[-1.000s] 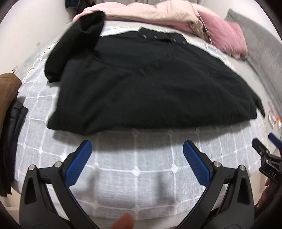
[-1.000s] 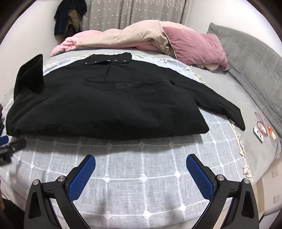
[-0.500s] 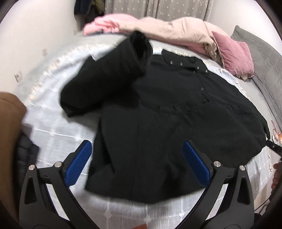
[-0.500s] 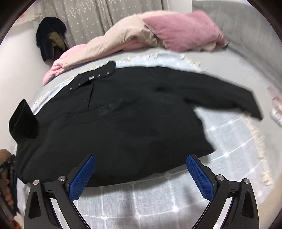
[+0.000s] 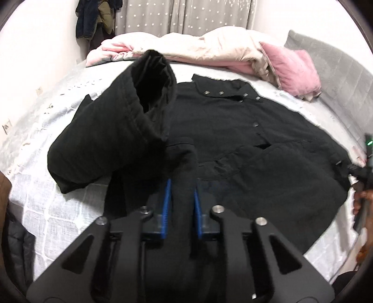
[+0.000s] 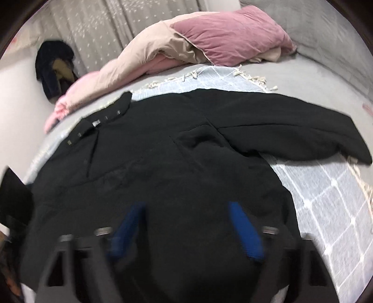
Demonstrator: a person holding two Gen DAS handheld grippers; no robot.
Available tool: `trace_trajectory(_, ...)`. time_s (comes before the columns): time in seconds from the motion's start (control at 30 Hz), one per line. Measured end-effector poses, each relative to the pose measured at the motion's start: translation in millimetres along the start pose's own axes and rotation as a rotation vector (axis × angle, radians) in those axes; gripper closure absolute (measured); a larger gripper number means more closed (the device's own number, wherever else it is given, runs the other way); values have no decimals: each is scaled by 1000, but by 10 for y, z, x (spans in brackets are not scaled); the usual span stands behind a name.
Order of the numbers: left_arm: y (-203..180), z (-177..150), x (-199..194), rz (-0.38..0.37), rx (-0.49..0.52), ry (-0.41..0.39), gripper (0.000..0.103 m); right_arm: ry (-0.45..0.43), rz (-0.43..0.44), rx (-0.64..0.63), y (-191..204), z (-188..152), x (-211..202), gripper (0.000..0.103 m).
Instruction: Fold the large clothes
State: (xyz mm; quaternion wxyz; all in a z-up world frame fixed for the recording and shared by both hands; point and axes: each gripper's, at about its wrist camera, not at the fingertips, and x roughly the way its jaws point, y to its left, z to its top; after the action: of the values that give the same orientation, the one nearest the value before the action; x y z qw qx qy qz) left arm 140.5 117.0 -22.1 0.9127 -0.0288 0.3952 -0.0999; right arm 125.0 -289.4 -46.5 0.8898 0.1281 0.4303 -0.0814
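Left wrist view: a black jacket [image 5: 244,144] is spread front-up on a pale grey checked blanket [image 5: 53,205] over the bed, its snap-buttoned collar [image 5: 230,92] toward the far side, and a raised fold of its hem is pinched between the blue pads [image 5: 167,205] of the left gripper [image 5: 181,205], whose jaws are drawn close against the cloth. One sleeve [image 5: 116,137] is seen folded back and bulging upward at the left, its open cuff facing the camera. At the right edge of this view part of the other tool and some fingers are seen at the jacket's far corner. In the right wrist view the same jacket [image 6: 163,163] fills the foreground, with the other sleeve [image 6: 291,130] laid out flat to the right across the blanket [image 6: 326,191]; the right gripper [image 6: 186,230] is blurred, its blue pads [image 6: 244,235] are seen spread wide apart, and black cloth lies between and beneath them (whether the cloth is touched cannot be told). Beyond the jacket a beige and pink duvet [image 6: 149,58] and a pink pillow [image 6: 233,35] are heaped by a star-patterned curtain [image 5: 186,16], and dark clothes [image 5: 93,18] are hung at the wall
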Motion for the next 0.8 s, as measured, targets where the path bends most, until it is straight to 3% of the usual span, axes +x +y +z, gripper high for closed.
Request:
trace_trajectory(0.07,19,-24,-112,-42,-16,-18,92,8,25,-17,24,-34,14,76)
trace_trajectory(0.17,65,-79,-340,-86,-28,-49,94,-25,55,-31,81,-79,-195,88)
trace_trajectory(0.37,113,-364,-853,-132,6,-91,95,-158,107,-73,61,-256,-1006,93)
trace_trajectory(0.5,168,-629,-1189,-136,62,-79,95,-187,91,-117,-58,-529,-1408,94)
trace_trajectory(0.67,228,-1001,-1531,-114,118,-21,95,-133,92,-133,-328,-915,-1676,94)
trace_trajectory(0.8,191,-1364,-1675,-85,223,86,95,-53,103,-105,-658,-1314,-1841,93)
